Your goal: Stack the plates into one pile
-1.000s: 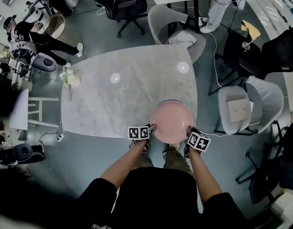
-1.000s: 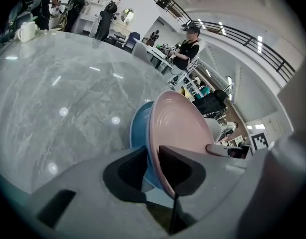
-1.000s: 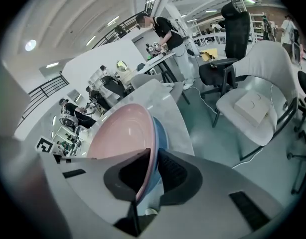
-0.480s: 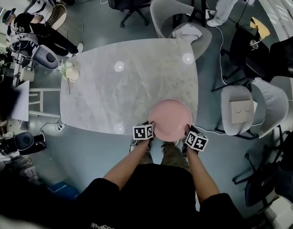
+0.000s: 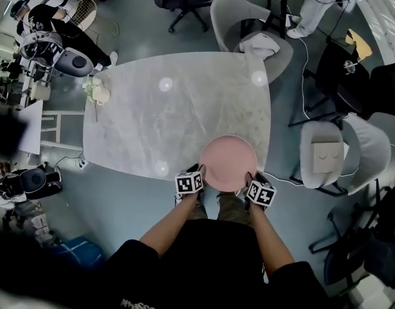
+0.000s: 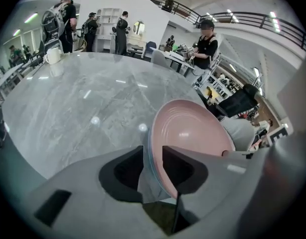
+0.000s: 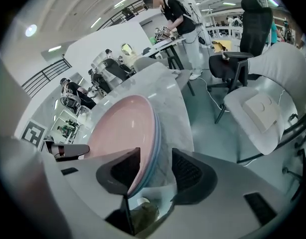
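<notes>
Pink round plates (image 5: 228,163), piled over a pale blue one, sat at the lower right edge of the grey marble table (image 5: 152,121). The left gripper (image 5: 200,171) and right gripper (image 5: 250,177) flanked the pile. Each straddled its rim, its jaws just opening, no longer clamping it.

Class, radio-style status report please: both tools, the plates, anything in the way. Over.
Left tool and right tool open, jaws just opening, pile's rim between each. Pink plate sits on a second plate, near edge of table. Nothing in the way.
</notes>
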{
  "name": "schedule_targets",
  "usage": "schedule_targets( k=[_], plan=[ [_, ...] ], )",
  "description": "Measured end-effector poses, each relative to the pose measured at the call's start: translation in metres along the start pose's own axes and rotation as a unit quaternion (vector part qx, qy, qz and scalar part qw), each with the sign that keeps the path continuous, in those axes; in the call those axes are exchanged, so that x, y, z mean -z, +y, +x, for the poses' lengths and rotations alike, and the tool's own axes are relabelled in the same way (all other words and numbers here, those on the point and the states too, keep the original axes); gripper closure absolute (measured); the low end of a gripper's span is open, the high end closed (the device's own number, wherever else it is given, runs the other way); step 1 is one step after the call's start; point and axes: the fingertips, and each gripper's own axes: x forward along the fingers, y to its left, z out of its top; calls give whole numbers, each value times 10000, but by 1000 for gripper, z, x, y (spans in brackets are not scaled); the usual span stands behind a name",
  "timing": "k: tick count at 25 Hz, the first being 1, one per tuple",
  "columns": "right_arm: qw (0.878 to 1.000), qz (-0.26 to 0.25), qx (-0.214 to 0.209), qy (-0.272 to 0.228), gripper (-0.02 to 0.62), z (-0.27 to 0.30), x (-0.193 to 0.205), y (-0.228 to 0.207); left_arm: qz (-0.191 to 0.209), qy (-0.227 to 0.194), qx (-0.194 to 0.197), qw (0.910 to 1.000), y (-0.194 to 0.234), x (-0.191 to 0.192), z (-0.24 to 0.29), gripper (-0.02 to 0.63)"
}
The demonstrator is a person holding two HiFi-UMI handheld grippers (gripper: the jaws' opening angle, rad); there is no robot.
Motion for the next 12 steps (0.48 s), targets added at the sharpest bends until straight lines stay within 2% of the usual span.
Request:
schedule_targets(
  k=[7, 12],
  plan=[
    [9986, 46, -320, -424, 413, -18, -35, 21, -310, -307, 185, 9989, 0, -8, -14, 477],
    [9926, 63, -807, -905, 400, -51, -58, 50, -136, -419, 349, 9984, -5, -17, -42, 477]
  ],
)
